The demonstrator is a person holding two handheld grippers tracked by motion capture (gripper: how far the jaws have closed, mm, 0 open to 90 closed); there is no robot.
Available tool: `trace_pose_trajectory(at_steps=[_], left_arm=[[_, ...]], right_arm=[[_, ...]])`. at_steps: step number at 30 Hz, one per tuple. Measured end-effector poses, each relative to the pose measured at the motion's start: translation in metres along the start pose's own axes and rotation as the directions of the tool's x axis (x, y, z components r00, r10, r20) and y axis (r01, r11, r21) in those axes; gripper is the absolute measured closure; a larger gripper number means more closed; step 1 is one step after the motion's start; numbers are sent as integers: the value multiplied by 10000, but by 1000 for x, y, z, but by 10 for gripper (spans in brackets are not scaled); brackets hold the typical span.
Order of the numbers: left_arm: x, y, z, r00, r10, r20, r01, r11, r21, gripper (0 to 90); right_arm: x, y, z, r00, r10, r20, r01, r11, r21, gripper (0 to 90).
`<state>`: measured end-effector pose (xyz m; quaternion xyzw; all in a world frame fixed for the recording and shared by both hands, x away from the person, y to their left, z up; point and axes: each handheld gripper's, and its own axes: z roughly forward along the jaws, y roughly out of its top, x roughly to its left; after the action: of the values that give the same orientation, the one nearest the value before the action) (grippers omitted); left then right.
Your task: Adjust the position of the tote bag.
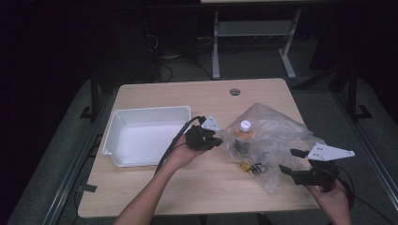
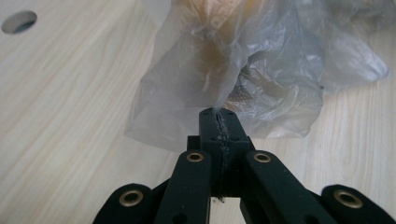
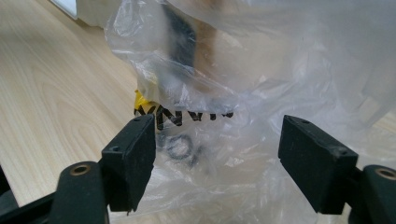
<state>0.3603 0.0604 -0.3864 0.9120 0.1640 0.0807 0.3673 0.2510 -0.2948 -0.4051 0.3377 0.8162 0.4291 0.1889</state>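
Two containers sit on the wooden table [image 1: 155, 187]: a white rectangular tray [image 1: 145, 136] and a crumpled clear plastic bag [image 1: 277, 136]. Tray interior shows bare white in the high view. Bag contents, seen through the film: a bottle with a white cap [image 1: 245, 125] and orange body, a yellow item [image 1: 245, 165], and small dark ring-shaped parts [image 1: 258, 168]; finer identification not possible.

Left gripper [image 1: 217, 140]: jaws clenched on a pinch of the bag's film. In the left gripper view the film [image 2: 219, 100] runs straight down into the seam between the closed jaws, and the bulk of the bag spreads out just beyond the tips. The tray lies behind this gripper, on the side away from the bag.

Right gripper [image 1: 292, 161]: jaws spread wide, grasping nothing. Its tips are at the opposite edge of the bag from the left gripper. In the right gripper view, loose film [image 3: 219, 154] lies in the gap between the two pads [image 3: 130, 158] without either pad pressing on it; the yellow item and dark rings sit just ahead of the tips, inside the bag.
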Motion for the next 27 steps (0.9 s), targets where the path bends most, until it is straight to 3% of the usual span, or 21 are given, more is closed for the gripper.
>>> trace_pose_trajectory(at_steps=[15, 18, 25, 27], left_arm=[[-5, -20, 5, 9999, -58, 113, 51, 9982, 600, 900], [-5, -24, 7, 9994, -294, 174, 285, 9982, 535, 900], [-4, -24, 2, 9989, -329, 336, 320, 9991, 269, 900], [-3, -24, -1, 9986, -379, 375, 371, 9990, 233, 856]], right_arm=[[0, -2, 2, 9997, -211, -118, 213, 9995, 228, 325], [0, -2, 2, 9996, -229, -166, 234, 9993, 275, 328], [0, -3, 0, 9997, -181, -150, 184, 9997, 168, 332], [0, -3, 0, 9997, -189, -140, 191, 9996, 186, 332]])
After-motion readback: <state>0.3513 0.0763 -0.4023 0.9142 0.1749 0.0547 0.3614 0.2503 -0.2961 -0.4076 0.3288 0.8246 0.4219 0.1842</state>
